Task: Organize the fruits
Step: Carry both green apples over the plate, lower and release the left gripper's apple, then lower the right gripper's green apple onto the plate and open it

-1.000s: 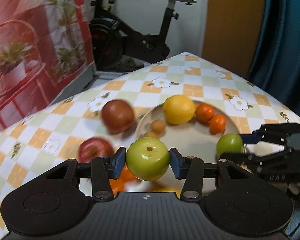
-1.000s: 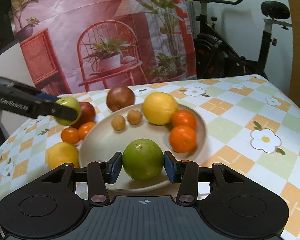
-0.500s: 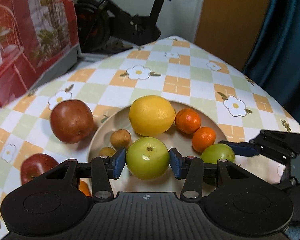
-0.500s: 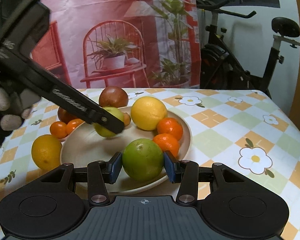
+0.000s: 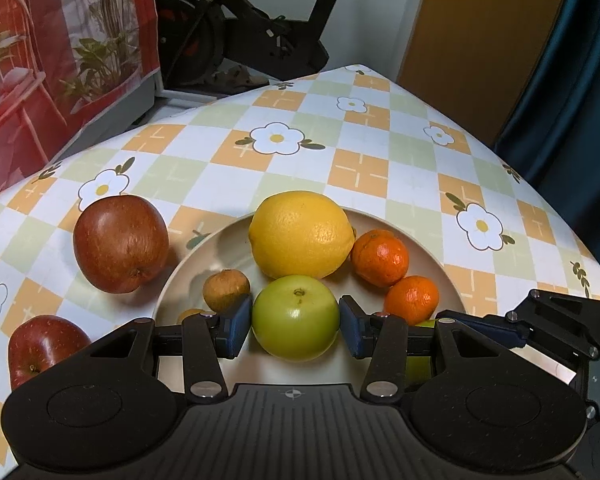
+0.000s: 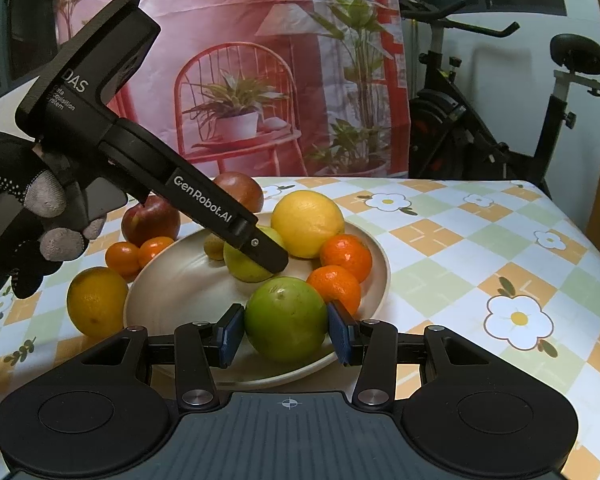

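A green apple (image 5: pixel 296 317) is clamped in the left gripper (image 5: pixel 296 326) over the plate (image 5: pixel 439 256) — it should be lowered gently beside the lemon (image 5: pixel 301 234) ahead, then released; the right gripper (image 6: pixel 286 330) likewise grips its green apple (image 6: pixel 286 318).

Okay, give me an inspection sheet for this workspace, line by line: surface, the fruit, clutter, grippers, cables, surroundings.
Surface: table under a checked flower-print cloth.
Job's things: beige plate holds a lemon, two mandarins, small brown fruits. Off the plate: two red apples, an orange, two more mandarins.
Clutter: nothing seen.
Grippers: left gripper shut on a green apple over the plate; right gripper shut on a second green apple at the plate's near edge.
Cables: nothing seen.
Surroundings: exercise bike, printed backdrop, gloved hand.
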Demonstrator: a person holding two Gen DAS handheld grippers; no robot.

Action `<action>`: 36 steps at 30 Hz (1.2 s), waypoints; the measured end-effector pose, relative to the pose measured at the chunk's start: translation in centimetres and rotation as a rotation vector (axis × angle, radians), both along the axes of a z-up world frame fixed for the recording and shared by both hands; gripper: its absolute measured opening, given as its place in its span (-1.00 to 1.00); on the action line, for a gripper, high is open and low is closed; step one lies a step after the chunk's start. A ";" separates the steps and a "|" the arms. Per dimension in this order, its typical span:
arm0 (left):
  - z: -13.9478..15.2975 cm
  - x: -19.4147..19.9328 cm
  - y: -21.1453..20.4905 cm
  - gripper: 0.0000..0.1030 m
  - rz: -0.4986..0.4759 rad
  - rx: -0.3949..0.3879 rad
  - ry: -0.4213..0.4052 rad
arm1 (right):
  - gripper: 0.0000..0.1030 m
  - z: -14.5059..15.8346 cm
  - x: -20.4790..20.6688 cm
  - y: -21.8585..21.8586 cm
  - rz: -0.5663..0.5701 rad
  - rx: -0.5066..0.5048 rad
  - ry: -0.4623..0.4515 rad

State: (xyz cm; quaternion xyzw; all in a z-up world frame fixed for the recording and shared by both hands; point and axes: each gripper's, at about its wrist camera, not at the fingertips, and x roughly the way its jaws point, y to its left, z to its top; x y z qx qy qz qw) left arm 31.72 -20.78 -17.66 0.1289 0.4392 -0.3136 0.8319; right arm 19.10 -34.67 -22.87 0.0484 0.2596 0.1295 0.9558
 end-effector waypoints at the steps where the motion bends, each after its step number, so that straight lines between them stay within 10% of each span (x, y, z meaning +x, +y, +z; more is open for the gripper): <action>1: 0.0 0.0 0.0 -0.03 0.002 0.000 -0.001 | -0.18 0.0 0.0 0.0 0.000 0.000 0.000; 24: 2.5 -2.4 2.3 0.10 0.089 -0.077 -0.091 | -0.05 -0.1 -0.8 -2.1 -0.015 0.147 -0.036; 36: 4.3 -6.5 8.4 0.17 0.330 -0.147 -0.181 | 0.00 -0.1 -1.1 -3.0 -0.025 0.192 -0.051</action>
